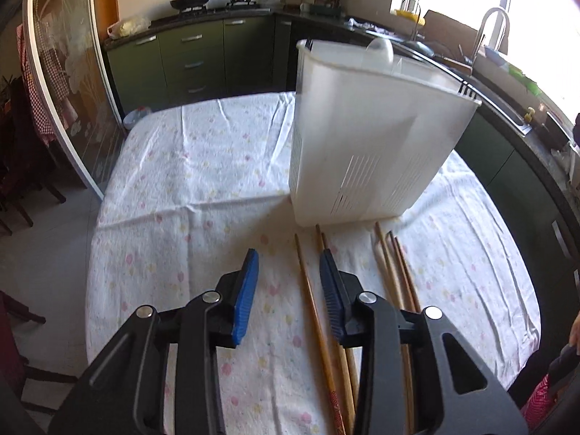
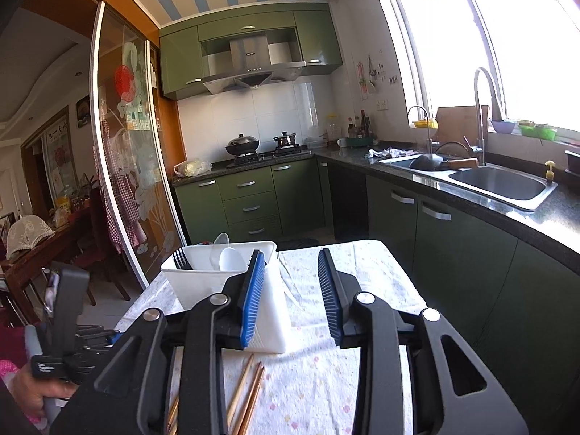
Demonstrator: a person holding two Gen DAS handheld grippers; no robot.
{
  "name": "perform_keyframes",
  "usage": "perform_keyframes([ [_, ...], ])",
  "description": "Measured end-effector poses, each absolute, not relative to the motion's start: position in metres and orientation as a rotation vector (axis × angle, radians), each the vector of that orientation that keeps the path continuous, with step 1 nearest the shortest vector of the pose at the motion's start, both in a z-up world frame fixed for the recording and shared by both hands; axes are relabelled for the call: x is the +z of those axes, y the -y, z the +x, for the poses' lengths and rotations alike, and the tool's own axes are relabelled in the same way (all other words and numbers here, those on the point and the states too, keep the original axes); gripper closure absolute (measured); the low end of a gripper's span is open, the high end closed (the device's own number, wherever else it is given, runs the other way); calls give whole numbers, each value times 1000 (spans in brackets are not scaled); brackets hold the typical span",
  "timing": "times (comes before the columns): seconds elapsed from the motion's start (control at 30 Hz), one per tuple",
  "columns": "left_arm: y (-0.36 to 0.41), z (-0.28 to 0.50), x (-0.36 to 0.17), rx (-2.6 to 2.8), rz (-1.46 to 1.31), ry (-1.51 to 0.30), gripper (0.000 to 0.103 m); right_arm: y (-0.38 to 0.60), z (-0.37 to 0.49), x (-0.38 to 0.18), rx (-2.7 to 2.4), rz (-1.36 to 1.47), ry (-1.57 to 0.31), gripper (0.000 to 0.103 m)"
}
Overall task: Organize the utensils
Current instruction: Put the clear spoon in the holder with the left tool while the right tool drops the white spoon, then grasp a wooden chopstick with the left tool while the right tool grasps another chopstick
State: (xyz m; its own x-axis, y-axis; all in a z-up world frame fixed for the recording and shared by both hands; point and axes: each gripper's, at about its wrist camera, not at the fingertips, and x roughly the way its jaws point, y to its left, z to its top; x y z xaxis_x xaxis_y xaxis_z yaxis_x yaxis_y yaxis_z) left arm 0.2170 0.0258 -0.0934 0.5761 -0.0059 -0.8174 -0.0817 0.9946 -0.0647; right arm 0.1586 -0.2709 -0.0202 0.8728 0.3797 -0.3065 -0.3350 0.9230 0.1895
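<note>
A white plastic utensil holder (image 1: pixel 366 137) stands on the cloth-covered table (image 1: pixel 203 188), with a white spoon (image 1: pixel 380 50) sticking out of it. Several wooden chopsticks (image 1: pixel 319 315) lie on the cloth in front of it, some under my left gripper's right finger. My left gripper (image 1: pixel 289 272) is open and empty just above them. In the right wrist view the holder (image 2: pixel 203 275) holds black forks (image 2: pixel 180 259) and white spoons (image 2: pixel 228 259). My right gripper (image 2: pixel 291 275) is open and empty above the table, to the right of the holder. Chopsticks (image 2: pixel 250 391) lie below it.
Green kitchen cabinets (image 2: pixel 250 195) and a dark counter with a sink (image 2: pixel 500 185) run behind and to the right of the table. A glass sliding door (image 2: pixel 130 166) stands on the left. The hand holding the left gripper (image 2: pixel 54 369) shows at lower left.
</note>
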Motion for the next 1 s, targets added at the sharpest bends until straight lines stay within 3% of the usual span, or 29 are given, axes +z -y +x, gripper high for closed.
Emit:
perform_keyframes([
  [0.23, -25, 235, -135, 67, -143, -1146, 69, 284, 152, -27, 395, 145, -390, 72],
  [0.57, -15, 241, -140, 92, -97, -1183, 73, 286, 164, -28, 408, 126, -470, 68],
  [0.63, -14, 240, -140, 91, -85, -1182, 78, 272, 172, -35, 432, 74, -539, 68],
  [0.7, -16, 239, -140, 89, -80, -1184, 94, 256, 181, -48, 478, 30, -643, 68],
  [1.0, -33, 233, -140, 57, -75, -1174, 96, 211, 221, -136, 537, -42, -1036, 71],
])
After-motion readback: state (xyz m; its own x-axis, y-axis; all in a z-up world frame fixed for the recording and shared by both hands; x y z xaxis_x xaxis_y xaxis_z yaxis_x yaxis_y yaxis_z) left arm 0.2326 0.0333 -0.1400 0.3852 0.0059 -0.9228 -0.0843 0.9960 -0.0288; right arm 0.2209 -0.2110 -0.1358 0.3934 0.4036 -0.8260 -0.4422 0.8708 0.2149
